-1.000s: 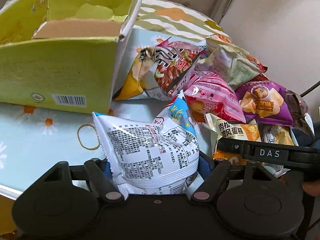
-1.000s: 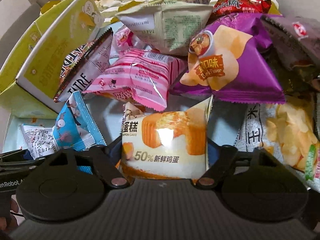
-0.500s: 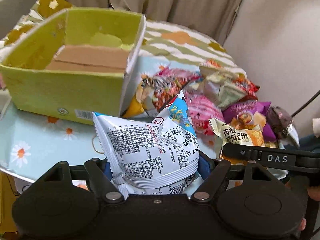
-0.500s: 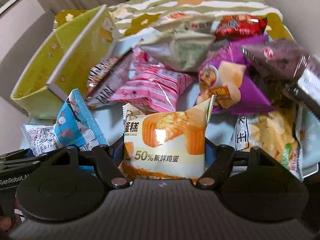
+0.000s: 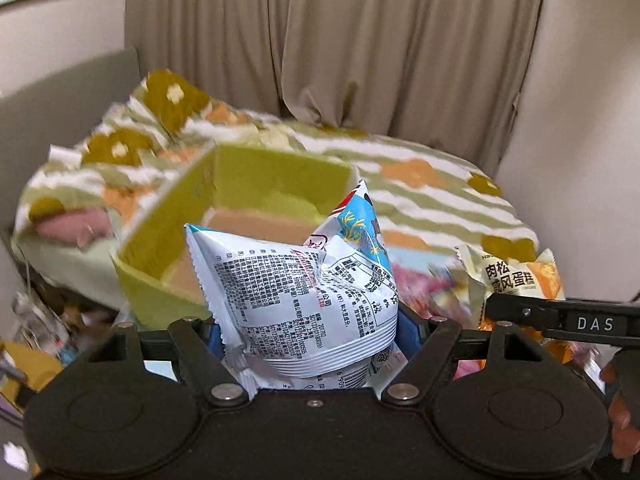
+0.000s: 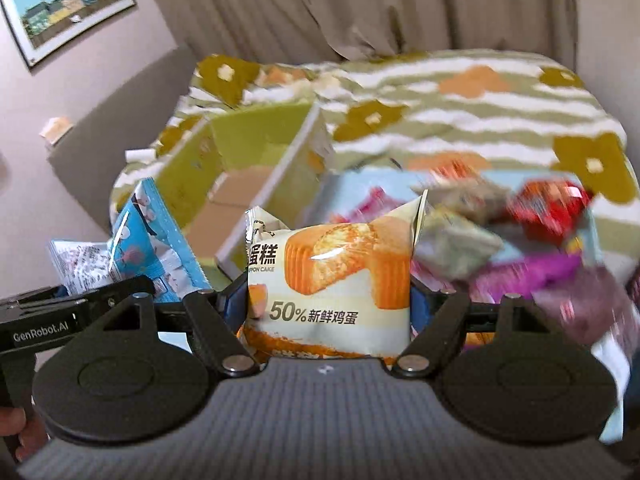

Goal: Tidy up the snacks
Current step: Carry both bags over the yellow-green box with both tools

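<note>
We hold a blue-and-white snack bag [image 5: 304, 300] clamped in our left gripper [image 5: 310, 336] and a chiffon cake packet [image 6: 332, 280] in our right gripper [image 6: 330, 312], both raised near the green box [image 5: 168, 240], presumably to drop them in.

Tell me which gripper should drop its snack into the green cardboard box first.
Left, probably. The left gripper holds its white-and-blue snack bag directly before the green cardboard box; the right gripper's cream chiffon cake packet sits beside the box's wall.
</note>
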